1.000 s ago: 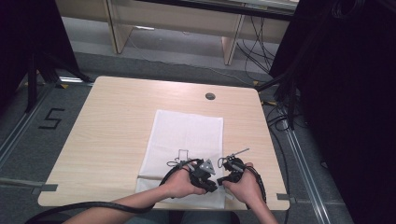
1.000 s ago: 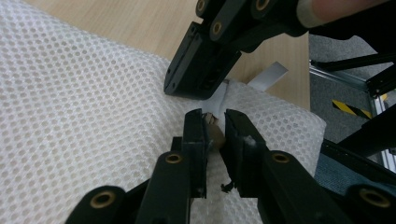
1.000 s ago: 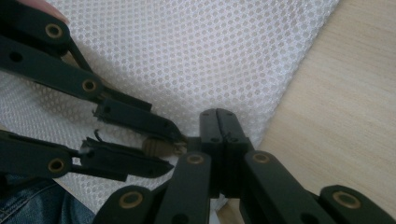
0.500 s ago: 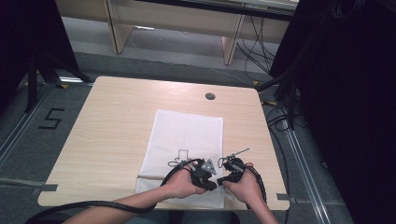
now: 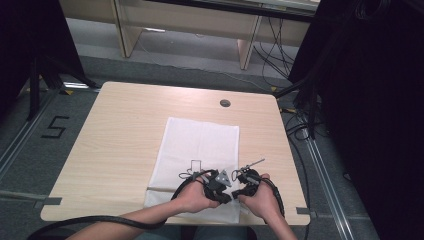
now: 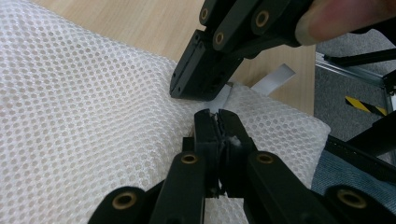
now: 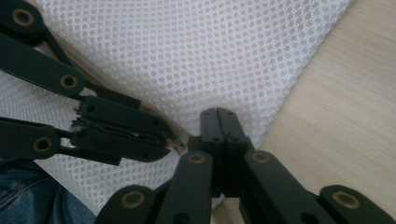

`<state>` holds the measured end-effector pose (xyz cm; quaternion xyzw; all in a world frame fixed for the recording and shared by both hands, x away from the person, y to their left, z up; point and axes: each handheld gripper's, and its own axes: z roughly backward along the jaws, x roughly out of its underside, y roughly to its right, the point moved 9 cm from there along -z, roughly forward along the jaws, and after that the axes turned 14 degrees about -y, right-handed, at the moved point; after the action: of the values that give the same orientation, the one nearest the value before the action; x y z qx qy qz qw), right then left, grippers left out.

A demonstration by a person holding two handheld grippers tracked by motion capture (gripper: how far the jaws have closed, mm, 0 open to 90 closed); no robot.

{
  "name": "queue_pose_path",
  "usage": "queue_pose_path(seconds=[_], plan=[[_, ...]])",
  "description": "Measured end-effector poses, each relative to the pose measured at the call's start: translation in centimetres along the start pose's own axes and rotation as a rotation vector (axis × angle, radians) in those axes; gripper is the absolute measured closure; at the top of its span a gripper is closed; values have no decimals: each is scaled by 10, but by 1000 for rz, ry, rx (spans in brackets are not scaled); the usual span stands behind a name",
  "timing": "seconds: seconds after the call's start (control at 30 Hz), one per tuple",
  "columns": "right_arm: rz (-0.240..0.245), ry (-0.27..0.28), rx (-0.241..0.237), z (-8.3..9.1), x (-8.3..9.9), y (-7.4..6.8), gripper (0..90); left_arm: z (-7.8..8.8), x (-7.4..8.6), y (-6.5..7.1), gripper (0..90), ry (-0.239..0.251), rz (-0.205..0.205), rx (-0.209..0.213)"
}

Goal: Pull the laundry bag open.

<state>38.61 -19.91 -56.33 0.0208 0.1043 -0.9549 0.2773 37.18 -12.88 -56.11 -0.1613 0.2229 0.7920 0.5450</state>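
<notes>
**Both claws clenched at the near edge of the mesh bag**

I see the white mesh bag (image 5: 200, 155) lying flat on the wooden table (image 5: 120, 135), in the lower middle of the high view, with its long axis running from the bottom of the frame up toward the small round hole (image 5: 225, 103) in the tabletop. Both hands meet at the bag's near short edge, at the bottom centre of that view.

My left claw (image 6: 218, 122) has just closed; its jaws now stand pressed together with a scrap of white caught between them, so I judge it is grasping something at the bag's edge, perhaps the zip pull or a fold of mesh. I cannot tell which. My right claw (image 7: 223, 122) is also clenched, its tips resting on the mesh just beside the left claw's tips; whether it pinches fabric or only presses on it I cannot tell.

What the coming move turns on: the two claws sit almost tip to tip on the same short edge, the left toward the lower left, the right toward the lower right of the high view. The rest of the bag stretches away from both, toward the upper frame. Neither hand is nearer; any pull apart would run sideways along that near edge, across the bag's long axis.
</notes>
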Motion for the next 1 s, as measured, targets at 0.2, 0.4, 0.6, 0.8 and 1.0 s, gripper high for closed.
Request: queue_pose_path(seconds=[0.2, 0.4, 0.6, 0.8, 1.0], plan=[[0, -14, 12, 0, 1, -1, 900, 5, 0, 1, 872, 0, -6, -5], [-4, -15, 9, 0, 0, 0, 900, 2, 0, 1, 872, 4, 11, 10], [-8, -14, 15, 1, 1, -1, 900, 7, 0, -1, 875, -2, -7, 1], [-8, -17, 9, 1, 1, -1, 900, 14, 4, -3, 875, 2, -6, 2], [5, -11, 19, 0, 1, -1, 900, 14, 5, -2, 875, 14, 14, 10]])
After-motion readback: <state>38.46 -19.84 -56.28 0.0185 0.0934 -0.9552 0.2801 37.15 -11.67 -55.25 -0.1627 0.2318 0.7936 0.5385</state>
